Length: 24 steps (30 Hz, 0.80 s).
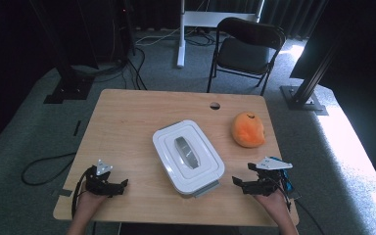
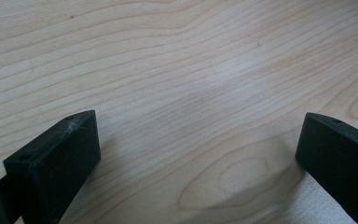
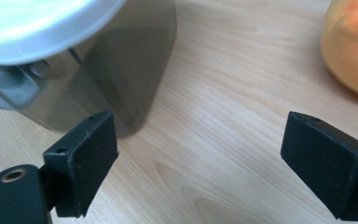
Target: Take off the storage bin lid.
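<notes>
A white lidded container (image 1: pixel 188 156) with a grey handle on its lid sits in the middle of the wooden table (image 1: pixel 127 117). An orange plush toy (image 1: pixel 248 129) lies to its right. My left gripper (image 1: pixel 119 187) rests near the front left corner, open, with bare wood between its jaws (image 2: pixel 198 123). Near the front right, my right gripper (image 1: pixel 243 175) is open beside the container's near corner. In the right gripper view the container (image 3: pixel 121 60) is at the upper left, the plush toy (image 3: pixel 354 46) at the upper right, and nothing lies between the jaws (image 3: pixel 199 123).
A cable hole (image 1: pixel 215 105) is in the table near its far edge. A black folding chair (image 1: pixel 247 49) stands on the carpet behind the table, beside a white desk leg (image 1: pixel 180 34). Black frame posts (image 1: pixel 313 78) stand at both sides.
</notes>
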{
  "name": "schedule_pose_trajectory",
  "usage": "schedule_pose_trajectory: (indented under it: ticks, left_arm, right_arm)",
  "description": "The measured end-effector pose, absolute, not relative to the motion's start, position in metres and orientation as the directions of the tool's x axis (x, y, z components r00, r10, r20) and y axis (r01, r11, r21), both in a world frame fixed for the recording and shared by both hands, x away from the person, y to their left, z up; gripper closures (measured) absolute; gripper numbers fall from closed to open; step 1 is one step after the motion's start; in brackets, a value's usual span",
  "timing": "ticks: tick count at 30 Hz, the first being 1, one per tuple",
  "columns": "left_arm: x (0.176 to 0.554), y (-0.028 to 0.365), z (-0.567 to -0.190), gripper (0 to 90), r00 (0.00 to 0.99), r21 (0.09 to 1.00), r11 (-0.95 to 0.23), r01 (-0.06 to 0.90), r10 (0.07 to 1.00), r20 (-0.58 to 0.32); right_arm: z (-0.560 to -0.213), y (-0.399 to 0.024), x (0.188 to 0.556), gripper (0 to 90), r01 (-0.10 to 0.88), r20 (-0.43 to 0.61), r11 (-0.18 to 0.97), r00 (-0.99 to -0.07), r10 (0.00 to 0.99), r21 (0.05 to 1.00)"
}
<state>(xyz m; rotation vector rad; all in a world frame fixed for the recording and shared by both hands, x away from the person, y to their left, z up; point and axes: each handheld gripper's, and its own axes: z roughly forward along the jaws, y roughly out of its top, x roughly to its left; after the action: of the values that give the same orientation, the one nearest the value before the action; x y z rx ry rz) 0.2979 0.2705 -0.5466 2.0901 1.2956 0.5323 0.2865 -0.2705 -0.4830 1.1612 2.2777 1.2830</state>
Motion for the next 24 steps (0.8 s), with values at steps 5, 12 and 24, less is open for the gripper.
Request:
schedule_pose_trajectory:
  ticks: [5,12,24]
  left_arm:
    - [0.298,0.27,-0.547,0.2,0.439,0.683,-0.331,0.651,0.899,0.017]
    - [0.298,0.269,-0.547,0.2,0.437,0.683,-0.328,0.652,0.9,0.014]
    - [0.298,0.269,-0.547,0.2,0.436,0.684,-0.327,0.652,0.9,0.014]
  right_arm:
    - [-0.47,-0.275,0.282,10.3,0.496,0.138,0.262,-0.633,0.762,0.828]
    - [-0.458,-0.277,0.28,10.2,0.478,0.14,0.233,-0.623,0.769,0.847]
    - [-0.434,-0.253,0.281,10.3,0.422,0.119,0.239,-0.664,0.738,0.875]
